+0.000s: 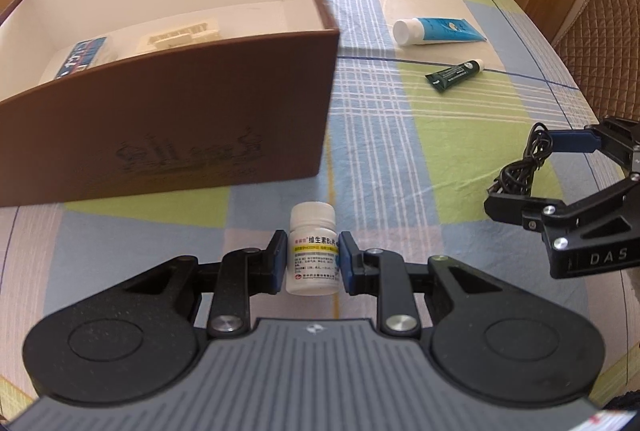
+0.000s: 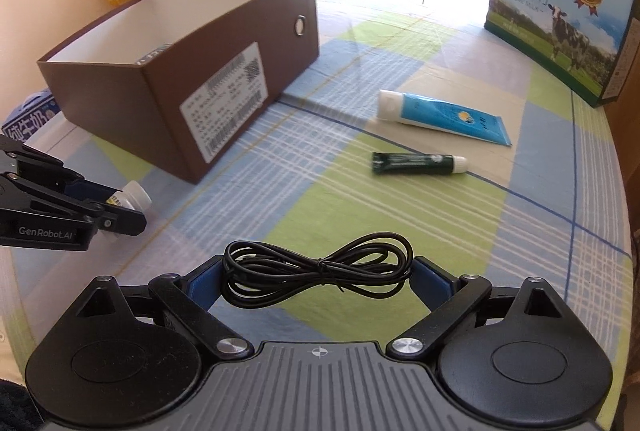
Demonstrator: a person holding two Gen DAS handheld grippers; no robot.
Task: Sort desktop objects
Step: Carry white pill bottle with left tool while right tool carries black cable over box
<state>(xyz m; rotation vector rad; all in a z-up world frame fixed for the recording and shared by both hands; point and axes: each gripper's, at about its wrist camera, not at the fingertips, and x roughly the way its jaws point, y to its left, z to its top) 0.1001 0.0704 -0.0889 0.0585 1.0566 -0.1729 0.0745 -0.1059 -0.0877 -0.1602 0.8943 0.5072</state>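
My left gripper (image 1: 313, 263) is shut on a small white pill bottle (image 1: 312, 231) with a yellow-banded label, held upright just in front of the brown box (image 1: 180, 119). In the right wrist view the same bottle (image 2: 136, 195) shows at the left, between the left gripper's fingers (image 2: 120, 217). My right gripper (image 2: 318, 279) is shut on a coiled black cable (image 2: 320, 263), which spans its blue pads above the cloth. The left wrist view shows that gripper (image 1: 524, 171) at the right edge with the cable (image 1: 534, 147) dangling from it.
The open brown box (image 2: 120, 99) holds a blue pack (image 1: 80, 57) and a white item (image 1: 180, 35). A blue tube (image 2: 444, 115) and a dark green tube (image 2: 416, 163) lie on the checked cloth. A milk carton (image 2: 560, 35) stands at the back right, and a chair (image 1: 600, 31) is beside the table.
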